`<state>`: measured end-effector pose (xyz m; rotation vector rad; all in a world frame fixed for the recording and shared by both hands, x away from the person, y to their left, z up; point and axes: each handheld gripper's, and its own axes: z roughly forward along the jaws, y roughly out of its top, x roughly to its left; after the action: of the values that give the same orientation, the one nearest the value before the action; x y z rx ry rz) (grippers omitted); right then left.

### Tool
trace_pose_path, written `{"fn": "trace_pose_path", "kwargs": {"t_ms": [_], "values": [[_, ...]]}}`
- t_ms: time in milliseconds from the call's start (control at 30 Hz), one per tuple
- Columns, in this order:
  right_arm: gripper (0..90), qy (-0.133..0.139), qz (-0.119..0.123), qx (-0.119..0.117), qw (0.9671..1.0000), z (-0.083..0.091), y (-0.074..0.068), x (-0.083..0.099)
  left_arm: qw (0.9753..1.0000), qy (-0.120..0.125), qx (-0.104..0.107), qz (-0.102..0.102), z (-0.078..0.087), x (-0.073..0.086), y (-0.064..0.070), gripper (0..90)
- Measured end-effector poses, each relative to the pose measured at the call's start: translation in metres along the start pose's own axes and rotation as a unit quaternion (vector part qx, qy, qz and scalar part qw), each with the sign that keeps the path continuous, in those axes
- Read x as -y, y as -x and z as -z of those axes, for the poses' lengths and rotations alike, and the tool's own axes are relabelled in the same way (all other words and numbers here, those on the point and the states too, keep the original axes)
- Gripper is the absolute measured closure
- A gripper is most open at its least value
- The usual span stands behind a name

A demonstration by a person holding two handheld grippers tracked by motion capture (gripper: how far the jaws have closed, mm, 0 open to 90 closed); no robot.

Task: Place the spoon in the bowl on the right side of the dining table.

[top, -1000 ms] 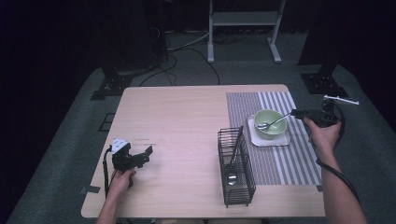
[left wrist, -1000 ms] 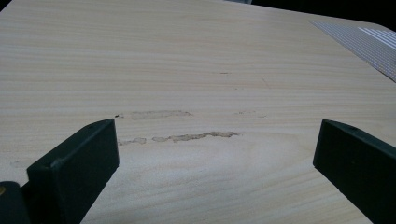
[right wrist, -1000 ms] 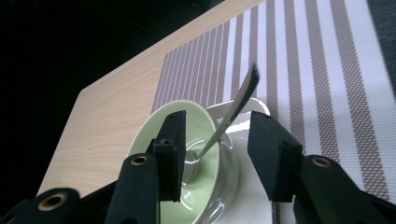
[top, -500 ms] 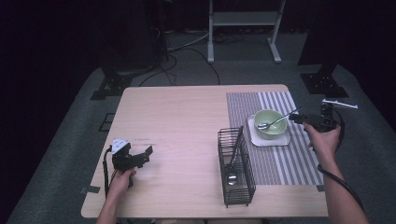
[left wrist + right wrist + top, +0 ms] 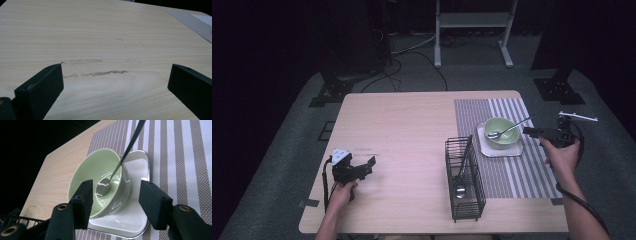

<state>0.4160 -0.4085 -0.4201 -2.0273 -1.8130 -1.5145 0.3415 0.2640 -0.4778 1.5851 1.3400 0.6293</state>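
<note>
A pale green bowl (image 5: 506,140) stands on a white square plate (image 5: 513,150) on the striped placemat (image 5: 532,170) at the table's right. A metal spoon (image 5: 508,130) lies in the bowl, its handle leaning over the right rim. My right gripper (image 5: 532,131) is just right of the bowl, open, with nothing between its jaws. In the right gripper view the right gripper (image 5: 116,186) frames the bowl (image 5: 87,175), the spoon (image 5: 103,188) and the plate (image 5: 135,215). My left gripper (image 5: 364,167) rests open at the near left. In its own view the left gripper (image 5: 115,72) faces bare wood.
A black wire basket (image 5: 467,202) stands near the front edge, left of the placemat, with a spoon-like utensil (image 5: 460,189) upright inside. Its rim (image 5: 15,217) shows at the bottom left of the right gripper view. A faint smear (image 5: 95,73) marks the wooden table (image 5: 412,130).
My right gripper has shifted slightly toward the near side, and the spoon's handle now stands apart from its jaws. The spoon stays in the bowl. The left gripper has not moved.
</note>
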Motion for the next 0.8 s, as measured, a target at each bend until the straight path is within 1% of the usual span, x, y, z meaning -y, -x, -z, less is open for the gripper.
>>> {"fn": "trace_pose_path", "kwargs": {"t_ms": [433,567,667,800], "values": [[39.3,-0.013,0.003,-0.002,0.9999,0.002,0.001,0.014,1.0,0.0,0.0,-0.001,0.0,0.0,0.0,0.0],[38.6,-0.019,0.008,-0.005,0.9998,0.002,0.0,0.018,1.0,-0.001,0.0,-0.001,0.0,0.0,0.0,0.0],[38.2,-0.023,0.016,-0.002,0.9996,0.001,-0.002,0.021,1.0,-0.001,-0.001,-0.001,0.0,0.0,0.0,0.0],[37.3,-0.03,0.018,-0.004,0.9994,0.0,-0.004,0.025,1.0,-0.002,-0.001,-0.002,0.0,0.0,0.0,0.0]]}}
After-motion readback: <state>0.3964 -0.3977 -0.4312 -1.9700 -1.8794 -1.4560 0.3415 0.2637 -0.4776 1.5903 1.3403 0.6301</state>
